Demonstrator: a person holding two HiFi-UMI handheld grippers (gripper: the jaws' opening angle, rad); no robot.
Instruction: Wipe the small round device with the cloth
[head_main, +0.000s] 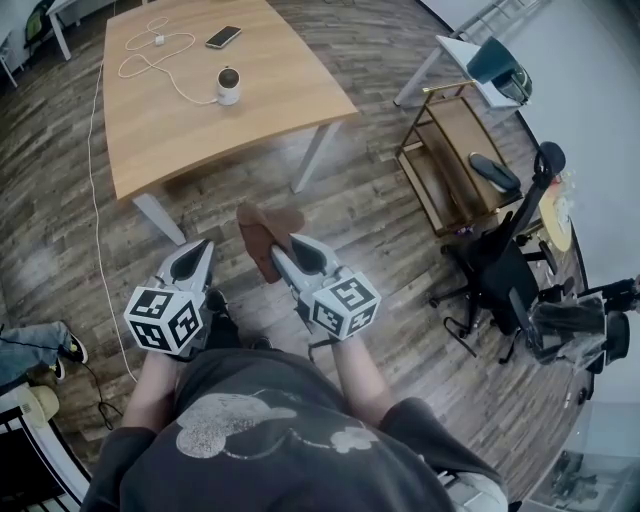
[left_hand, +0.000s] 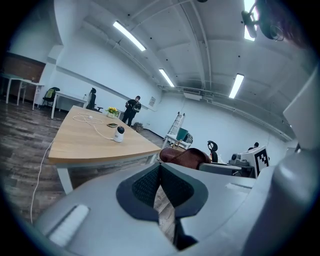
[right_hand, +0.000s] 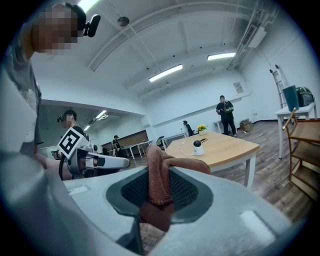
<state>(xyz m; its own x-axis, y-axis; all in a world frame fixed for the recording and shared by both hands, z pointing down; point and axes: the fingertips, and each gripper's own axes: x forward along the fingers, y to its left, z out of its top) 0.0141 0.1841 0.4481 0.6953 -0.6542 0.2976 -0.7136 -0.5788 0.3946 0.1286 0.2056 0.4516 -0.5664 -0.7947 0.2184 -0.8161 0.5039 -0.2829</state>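
Plank flooring runs under a pale wooden table (head_main: 280, 90) in the head view. The device (head_main: 229, 86) stands upright near the table's middle, with a white cable (head_main: 150, 55) and a phone (head_main: 223, 37) further back on the top. Both grippers hang off the table's near edge, over the floor and well apart from the device. The left gripper (head_main: 198, 258) has nothing in it, and the right gripper (head_main: 283, 250) carries the brown cloth (head_main: 268, 228), bunched and pointing toward the table. In the left gripper view the pads meet with nothing between them, and the table lies ahead and to the left, the device (left_hand: 119, 134) small on it. In the right gripper view the jaws are clamped on a fold of cloth (right_hand: 159, 172) that stands up between them. The device (right_hand: 198, 146) sits beyond, on the table's top, a little right of the jaw line. The cloth-bearing right gripper probably has to travel forward and up onto the table to reach it.
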